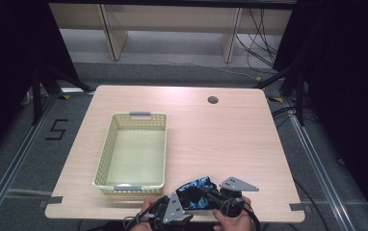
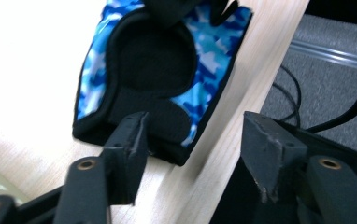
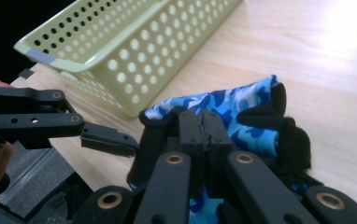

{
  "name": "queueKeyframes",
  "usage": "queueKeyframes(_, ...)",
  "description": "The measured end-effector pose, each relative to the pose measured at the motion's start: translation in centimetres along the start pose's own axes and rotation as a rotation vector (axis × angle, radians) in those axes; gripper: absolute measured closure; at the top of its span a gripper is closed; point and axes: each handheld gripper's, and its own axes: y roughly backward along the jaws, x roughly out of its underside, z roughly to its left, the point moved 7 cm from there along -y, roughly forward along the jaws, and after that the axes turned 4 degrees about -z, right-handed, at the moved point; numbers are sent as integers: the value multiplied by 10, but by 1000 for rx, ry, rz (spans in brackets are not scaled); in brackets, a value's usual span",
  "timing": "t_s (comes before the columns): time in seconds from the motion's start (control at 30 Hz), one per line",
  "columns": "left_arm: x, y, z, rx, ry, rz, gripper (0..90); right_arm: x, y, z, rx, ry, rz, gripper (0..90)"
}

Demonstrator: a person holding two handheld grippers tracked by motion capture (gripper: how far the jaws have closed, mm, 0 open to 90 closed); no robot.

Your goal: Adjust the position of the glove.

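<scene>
1. Blue camouflage glove, with black trim, lies at the table's near edge, just right of the yellow perforated basket.
2. Right gripper: jaws pressed together on the glove's fabric.
3. Left gripper: jaws spread apart, one tip at the glove's black cuff, the other past the table edge.
4. Basket: holds nothing.

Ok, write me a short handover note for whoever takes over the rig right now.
Right gripper: shut on the blue glove, near the table's front edge.
Left gripper: open, jaws at the glove's cuff, gripping nothing.
Basket: left of the glove, nothing inside.
Done: glove gripped.
Left: probably put it in the basket.
</scene>
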Motion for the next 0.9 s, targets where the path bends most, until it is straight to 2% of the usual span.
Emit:
queueKeyframes(0.03, 1, 0, 0, 9, 10, -2, 433, 2, 0, 0, 8, -30, 1, 897)
queueKeyframes(0.1, 2, 1, 2, 4, 11, 1, 432, 8, -2, -6, 25, 7, 22, 896)
queueKeyframes(0.13, 2, 1, 2, 7, 22, 0, 429, 12, -4, -5, 25, -20, 38, 895)
queueKeyframes(0.17, 3, 1, 4, 3, 16, 9, 428, 15, -6, -12, 39, 22, 42, 895)
queueKeyframes(0.2, 3, 4, 6, 16, 2, 14, 427, 17, -7, -13, 39, 4, 56, 894)
queueKeyframes(0.23, 3, 4, 6, -1, 17, -3, 426, 20, -9, -16, 46, 15, 72, 892)
queueKeyframes(0.3, 4, 7, 8, 8, 37, -7, 424, 21, -9, -17, 48, 1, 82, 885)
queueKeyframes(0.33, 5, 9, 10, 6, 40, -1, 423, 21, -10, -18, 51, 9, 80, 881)
queueKeyframes(0.4, 5, 11, 12, 19, 77, -21, 421, 21, -9, -18, 48, -2, 88, 826)
queueKeyframes(0.43, 7, 14, 16, 2, 58, -7, 421, 21, -9, -18, 43, -4, 83, 804)
queueKeyframes(0.47, 7, 15, 15, 17, 92, -24, 419, 19, -8, -18, 51, -13, 75, 768)
queueKeyframes(0.5, 9, 16, 18, 12, 82, -11, 417, 17, -7, -18, 44, -4, 66, 713)
queueKeyframes(0.53, 11, 17, 17, 21, 104, -18, 417, 15, -4, -17, 52, -10, 68, 683)
queueKeyframes(0.57, 12, 18, 18, 24, 85, -8, 416, 11, 1, -21, 75, 27, 65, 666)
queueKeyframes(0.6, 13, 18, 19, 32, 85, -2, 415, 9, 6, -26, 101, 47, 83, 641)
queueKeyframes(0.63, 14, 19, 16, 45, 118, 1, 414, 8, 8, -28, 102, 37, 83, 633)
queueKeyframes(0.67, 15, 20, 16, 58, 120, 8, 412, 9, 12, -28, 112, -14, 92, 619)
queueKeyframes(0.7, 14, 19, 16, 40, 128, -10, 411, 9, 14, -35, 112, 5, 88, 594)
queueKeyframes(0.73, 14, 19, 19, 37, 102, -9, 407, 11, 16, -37, 103, -17, 104, 574)
queueKeyframes(0.8, 14, 18, 17, 47, 151, -14, 398, 15, 18, -42, 104, -36, 111, 529)
queueKeyframes(0.83, 15, 20, 21, 35, 117, 1, 395, 20, 18, -46, 112, -40, 150, 492)
queueKeyframes(0.87, 15, 19, 21, 27, 129, 0, 395, 22, 16, -47, 88, -46, 158, 478)
queueKeyframes(0.9, 15, 19, 20, 38, 140, 0, 395, 23, 16, -50, 110, -36, 170, 475)
